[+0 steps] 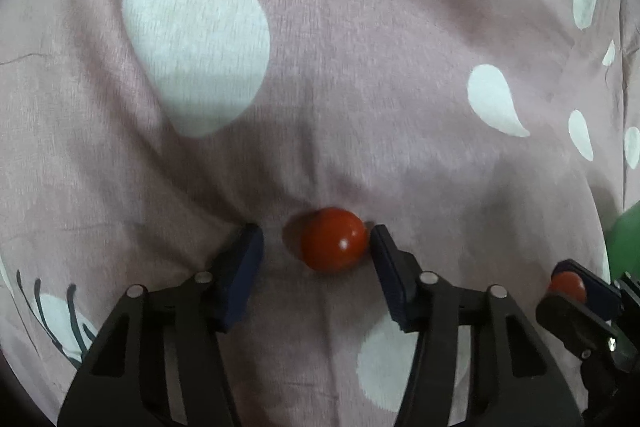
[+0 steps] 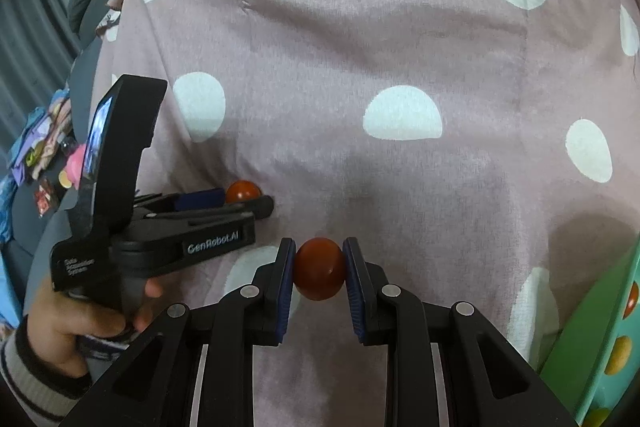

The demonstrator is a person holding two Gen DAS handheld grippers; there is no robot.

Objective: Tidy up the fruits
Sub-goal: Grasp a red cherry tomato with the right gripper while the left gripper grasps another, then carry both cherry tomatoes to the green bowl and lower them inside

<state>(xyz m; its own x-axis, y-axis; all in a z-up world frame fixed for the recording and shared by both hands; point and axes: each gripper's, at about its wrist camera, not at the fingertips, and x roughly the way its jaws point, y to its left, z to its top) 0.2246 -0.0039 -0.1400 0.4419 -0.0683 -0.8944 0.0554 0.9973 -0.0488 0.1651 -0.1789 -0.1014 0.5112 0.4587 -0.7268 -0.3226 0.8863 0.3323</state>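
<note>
Tongs on the right (image 2: 319, 269) are pinching a small red fruit (image 2: 320, 269) between their blue pads, lifted just clear of the spotted bedsheet (image 2: 400, 27), so that piece looks ready to carry off. At the right edge of that view stands a green container (image 2: 592, 311) with a few round fruits inside, which is probably where the pieces go, though only a sliver of it shows. Left tongs (image 1: 316, 243) are spread around a second red fruit (image 1: 334, 245) that lies on the bedsheet (image 1: 360, 67); the fruit sits against the right-hand pad while the left-hand pad (image 1: 240, 267) stands clear of it, so no grip is made yet. A hand (image 2: 80, 323) holds the left tool by its handle. By my judgement the sorting is partway: some fruit is stowed, one piece is in the air, one waits to be squeezed and lifted.
</note>
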